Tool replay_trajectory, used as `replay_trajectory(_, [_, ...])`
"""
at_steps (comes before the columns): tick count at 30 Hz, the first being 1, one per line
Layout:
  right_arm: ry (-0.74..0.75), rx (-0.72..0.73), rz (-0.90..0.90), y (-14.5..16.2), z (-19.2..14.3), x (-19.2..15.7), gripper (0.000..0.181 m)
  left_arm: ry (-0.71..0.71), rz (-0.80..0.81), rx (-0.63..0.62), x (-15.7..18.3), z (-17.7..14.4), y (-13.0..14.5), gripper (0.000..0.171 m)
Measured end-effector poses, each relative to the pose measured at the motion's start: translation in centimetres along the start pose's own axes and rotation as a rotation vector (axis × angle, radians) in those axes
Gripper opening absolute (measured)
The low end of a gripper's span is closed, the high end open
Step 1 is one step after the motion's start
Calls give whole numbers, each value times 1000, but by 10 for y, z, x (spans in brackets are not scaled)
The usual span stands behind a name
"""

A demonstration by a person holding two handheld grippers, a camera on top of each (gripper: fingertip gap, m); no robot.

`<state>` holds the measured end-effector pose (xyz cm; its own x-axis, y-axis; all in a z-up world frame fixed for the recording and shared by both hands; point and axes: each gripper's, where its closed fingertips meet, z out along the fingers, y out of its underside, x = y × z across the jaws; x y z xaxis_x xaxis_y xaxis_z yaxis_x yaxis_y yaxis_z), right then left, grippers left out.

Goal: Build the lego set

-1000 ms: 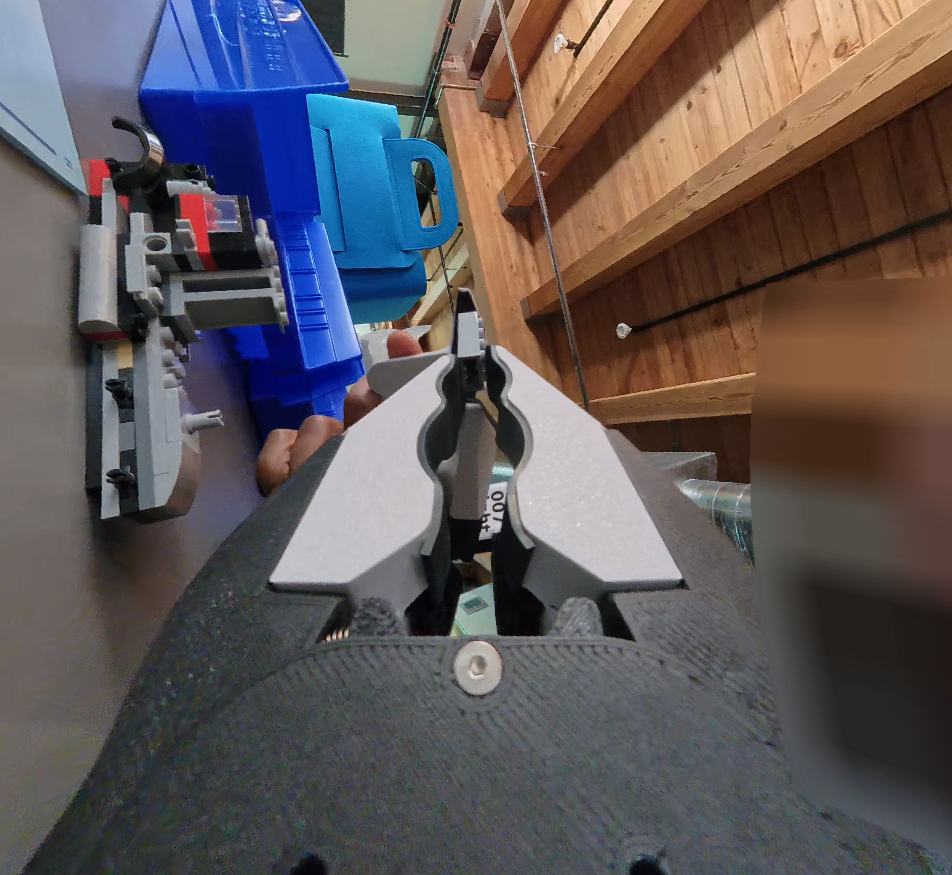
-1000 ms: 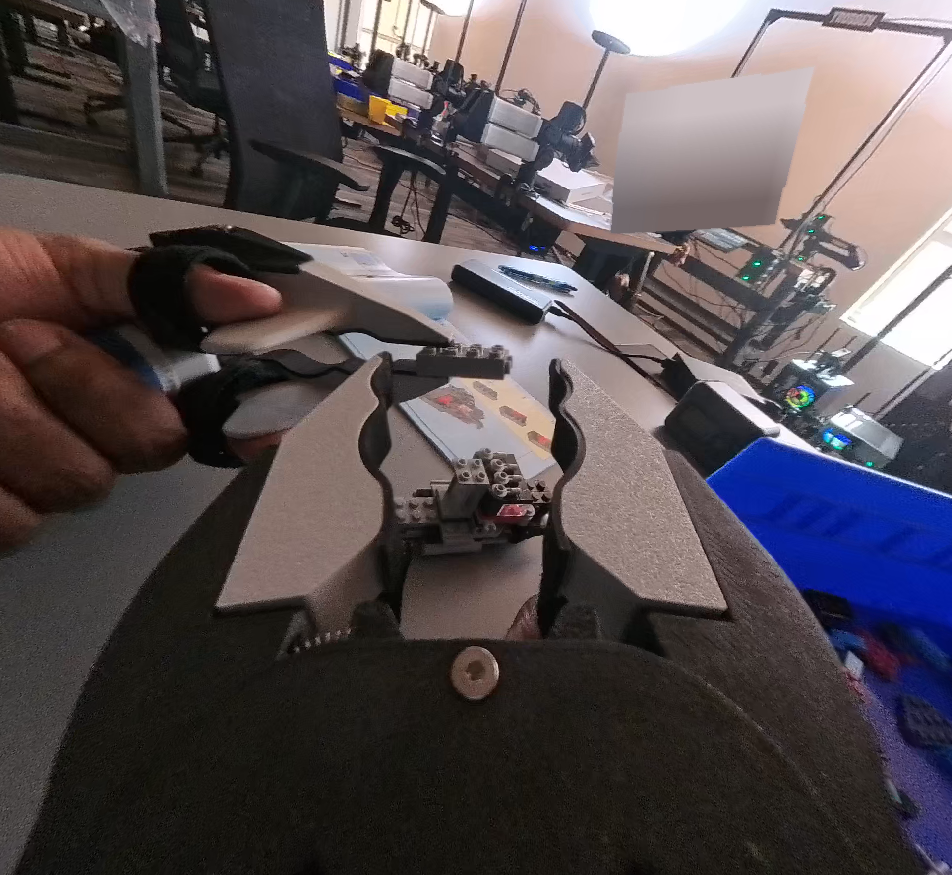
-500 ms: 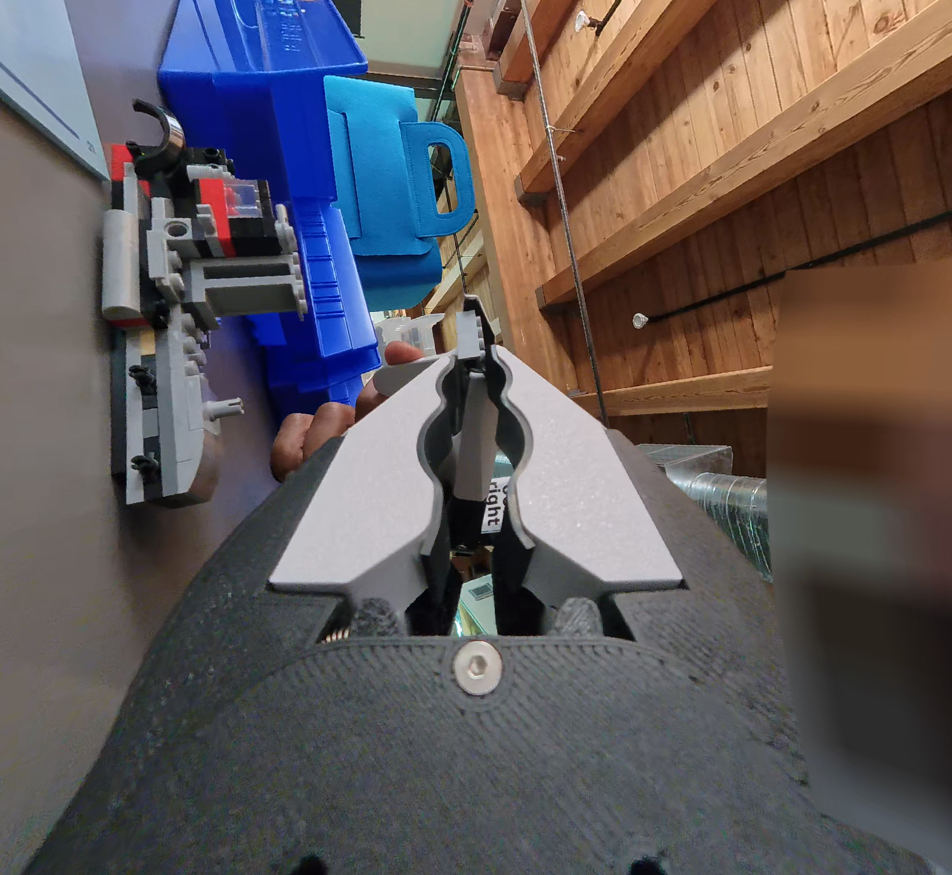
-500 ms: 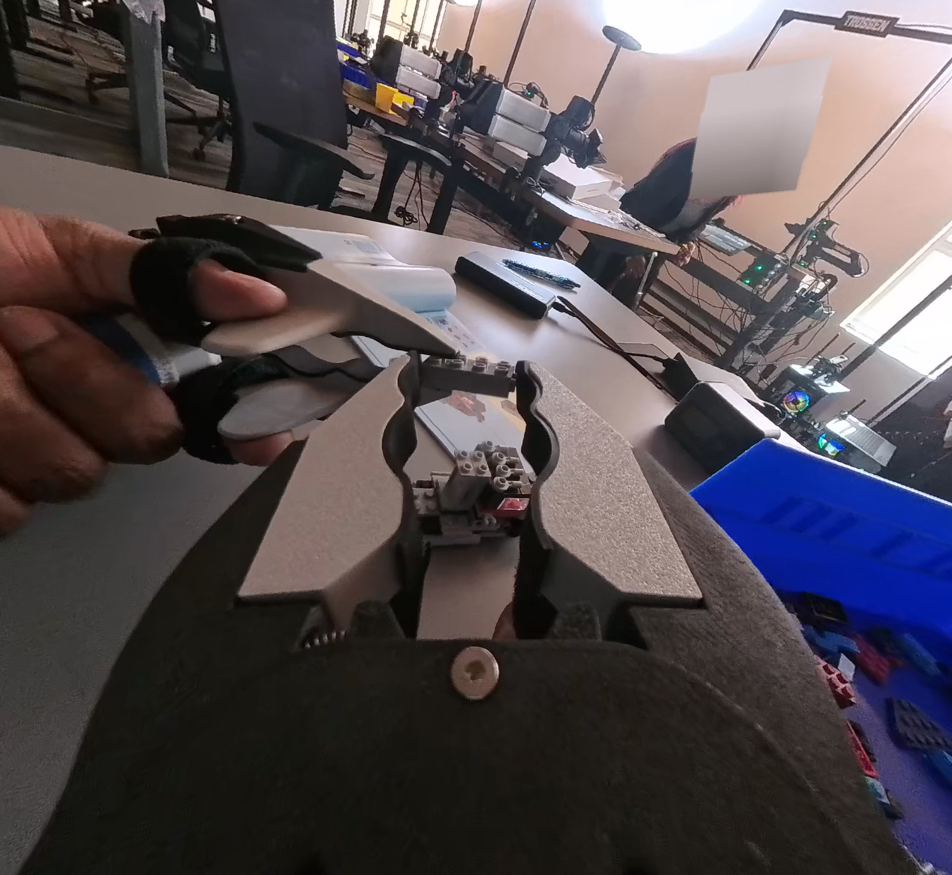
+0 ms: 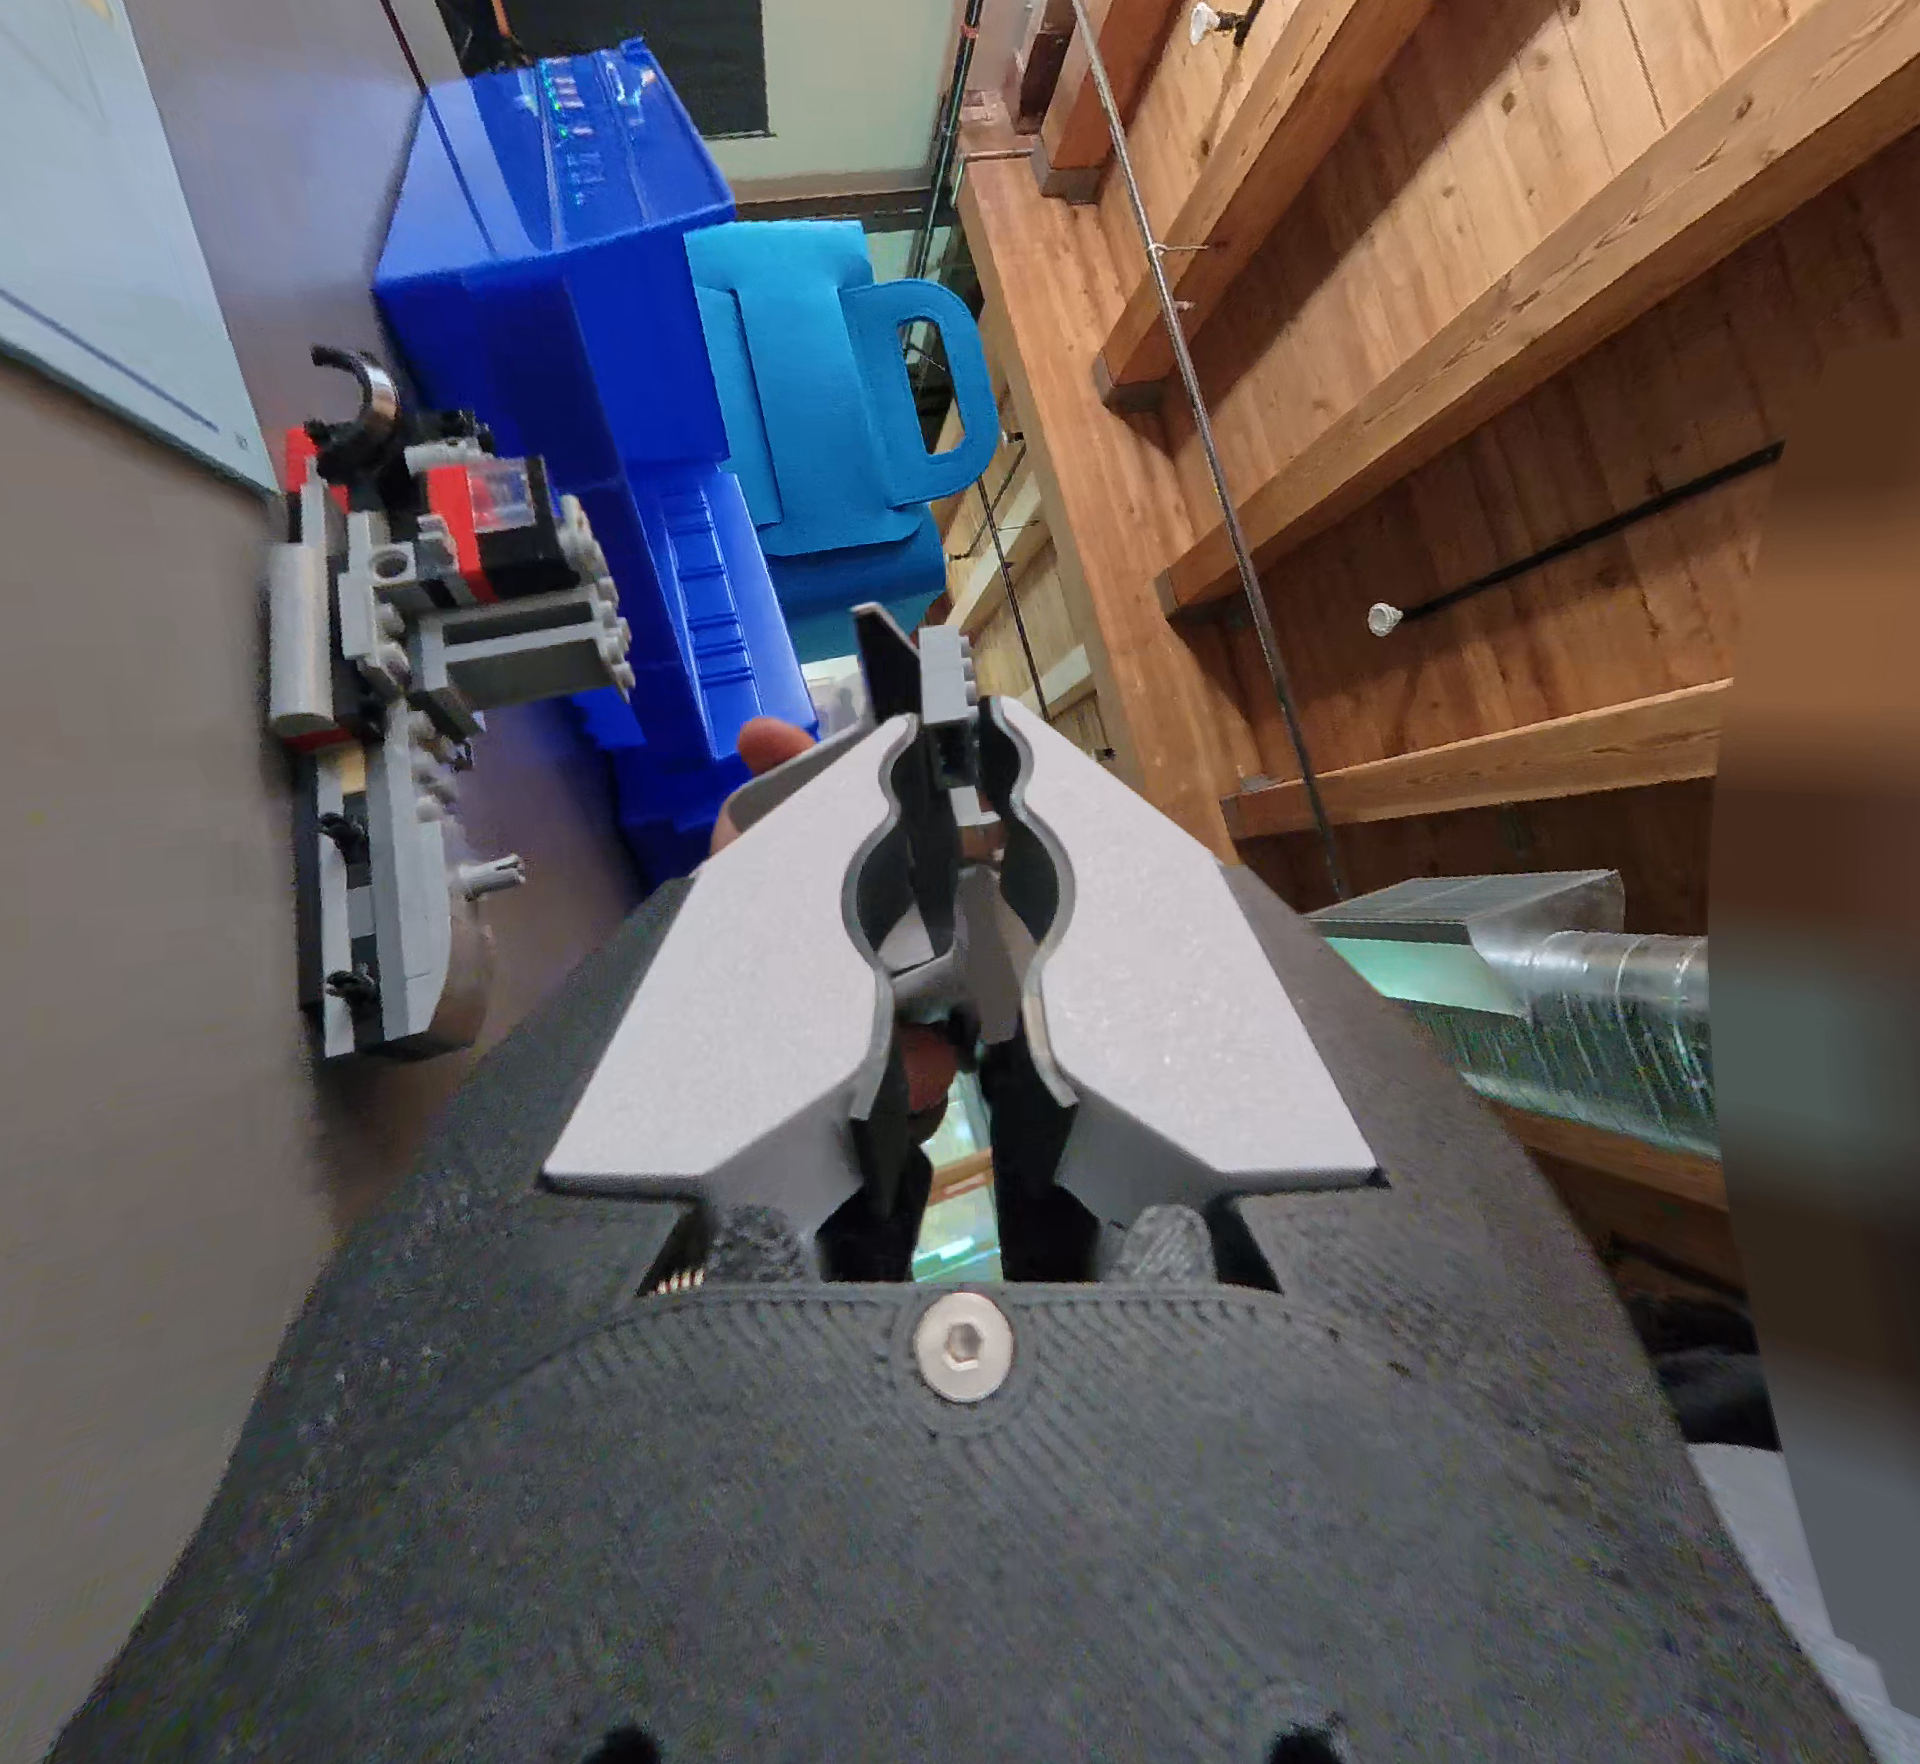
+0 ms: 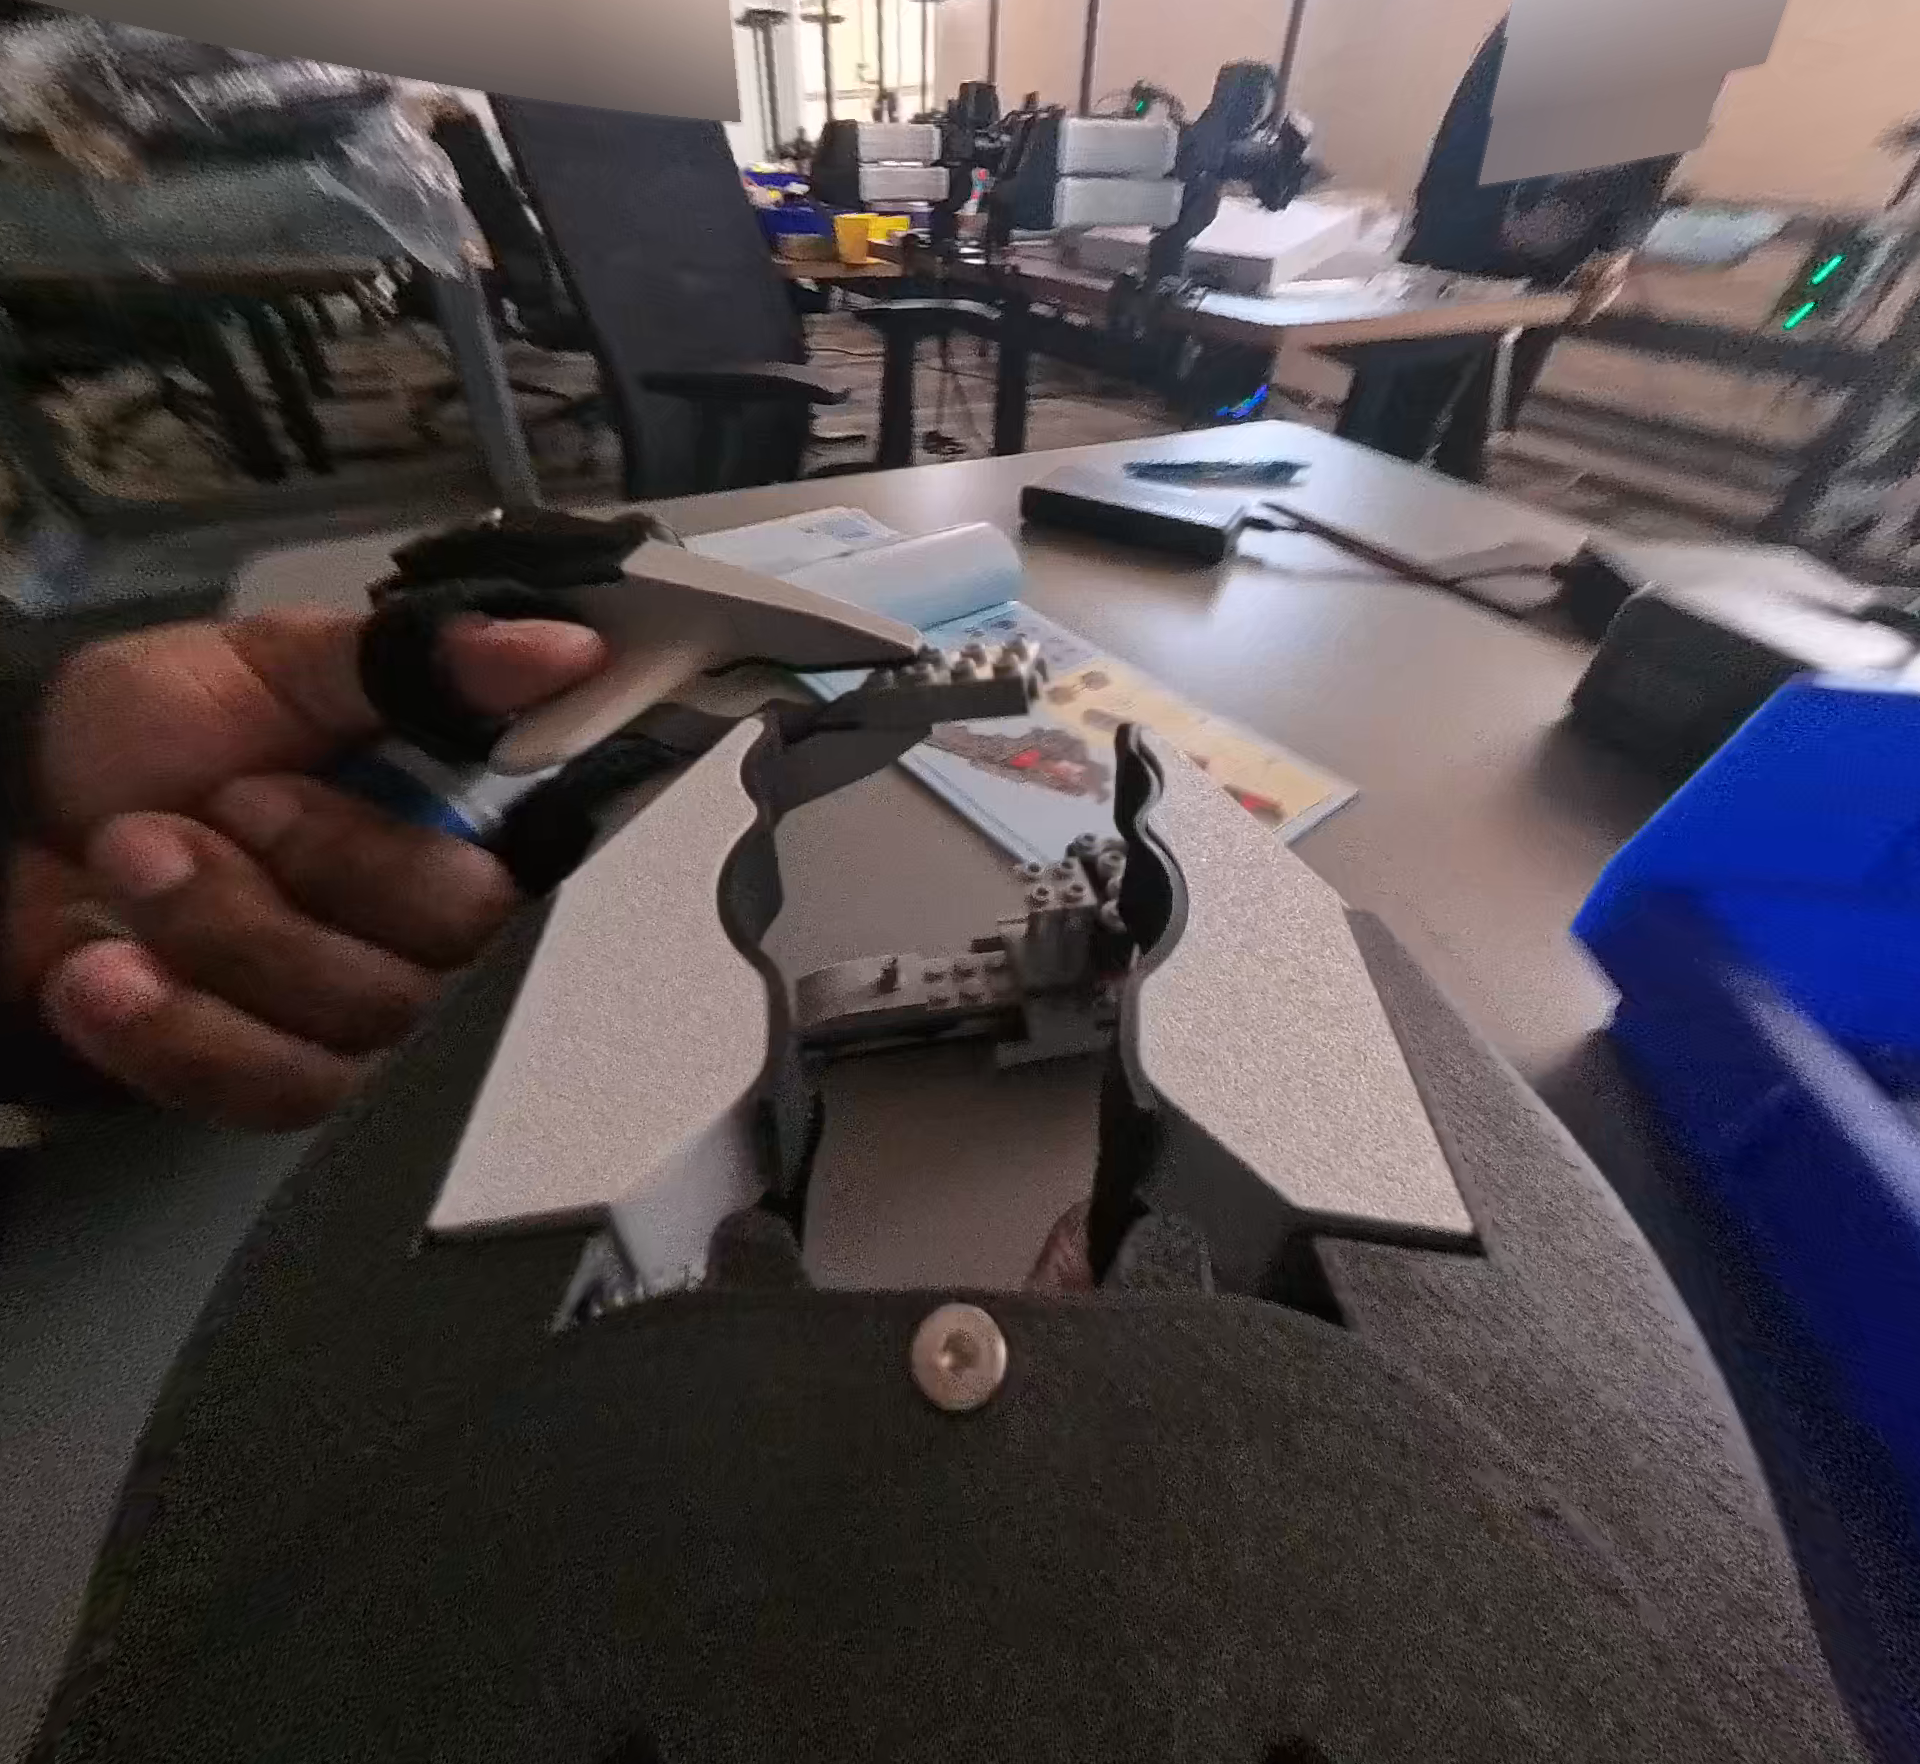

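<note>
My left gripper point(image 5: 948, 727) is shut on a small grey studded plate point(image 5: 943, 675), seen edge-on and sticking out past the tips. In the right wrist view the left gripper point(image 6: 894, 665) holds that plate point(image 6: 966, 686) in the air, just above and beyond my right gripper's left fingertip. My right gripper point(image 6: 945, 743) is open and empty. The partly built grey, black and red lego model point(image 5: 416, 675) lies on the table. In the right wrist view it point(image 6: 987, 976) shows between the right fingers, lower down.
An open instruction booklet point(image 6: 1091, 758) lies behind the model. A blue parts bin point(image 6: 1766, 883) stands at the right, with a lighter blue lid point(image 5: 831, 384) against it in the left wrist view. A flat black device point(image 6: 1132, 509) and a black box point(image 6: 1683, 665) sit farther back. Only a small space, under 4 cm, lies between the two pairs of fingers.
The right jaws narrowed around the held plate half a second ago and now stand wide apart again. The left gripper still grips the plate and has shifted relative to the model.
</note>
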<state>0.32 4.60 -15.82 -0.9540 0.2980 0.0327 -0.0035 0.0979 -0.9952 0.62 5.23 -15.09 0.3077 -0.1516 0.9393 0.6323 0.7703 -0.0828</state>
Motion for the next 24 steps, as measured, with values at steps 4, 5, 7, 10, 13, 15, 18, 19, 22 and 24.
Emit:
replay_trajectory(4, [-83,22,263,-2,-8,4,47,-26,73,-32,-2,1,3,11])
replay_trajectory(5, [-102,16,318,-1,-9,4,43,-39,111,-48,-3,1,5,11])
replay_trajectory(7, [-151,0,420,-1,-12,3,33,-63,200,-71,-3,3,8,11])
replay_trajectory(10, [-195,11,574,-4,-16,7,29,-99,326,-95,-4,4,10,11])
replay_trajectory(13, [-237,11,671,-5,-17,7,24,-100,336,-118,-5,5,14,11])
replay_trajectory(15, [-247,12,683,-4,-16,7,20,-89,314,-128,-6,6,16,11])
replay_trajectory(18, [-261,21,692,-3,-17,9,13,-84,309,-142,-6,7,17,11])
replay_trajectory(19, [-271,23,691,-3,-17,9,13,-80,305,-149,-6,7,18,12])
replay_trajectory(22, [-309,15,662,-5,-20,8,12,-63,282,-192,-5,7,21,12])
replay_trajectory(24, [-337,-5,623,-7,-22,8,12,-64,282,-224,-5,6,21,13])
